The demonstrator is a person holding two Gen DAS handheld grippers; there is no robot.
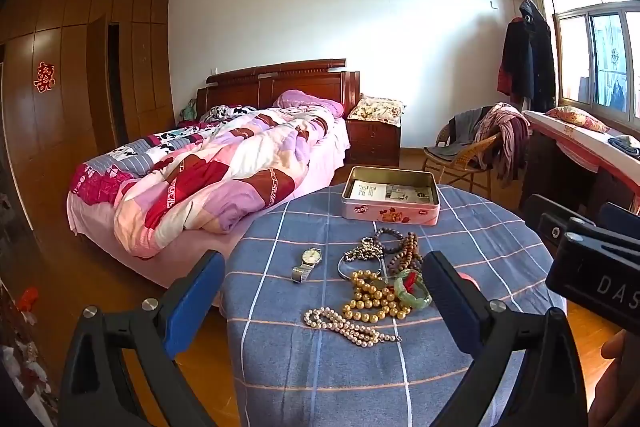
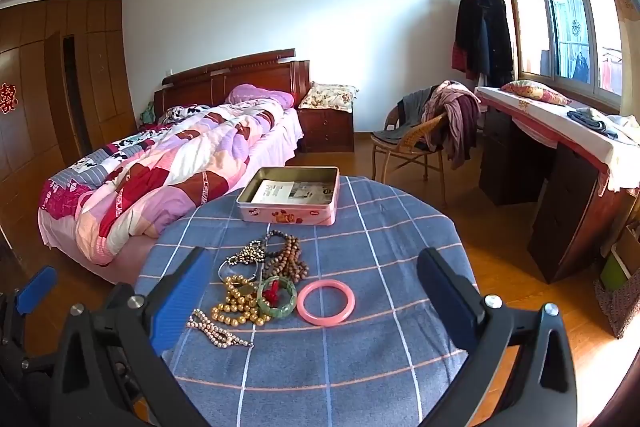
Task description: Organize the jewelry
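Jewelry lies on a round table with a blue checked cloth (image 1: 304, 379). In the left wrist view I see a watch (image 1: 306, 263), a white pearl necklace (image 1: 348, 327), gold beads (image 1: 370, 297), a green bangle (image 1: 412, 289), brown beads (image 1: 406, 253) and a silver chain (image 1: 364, 249). The right wrist view adds a pink bangle (image 2: 326, 302). An open pink tin (image 1: 390, 195) with papers stands at the table's far side. My left gripper (image 1: 324, 287) and right gripper (image 2: 316, 287) are both open and empty, held above the near side.
A bed with a patchwork quilt (image 1: 208, 183) stands left of the table. A wicker chair with clothes (image 2: 424, 135) and a desk (image 2: 560, 163) under the window stand at the right. The floor is wood.
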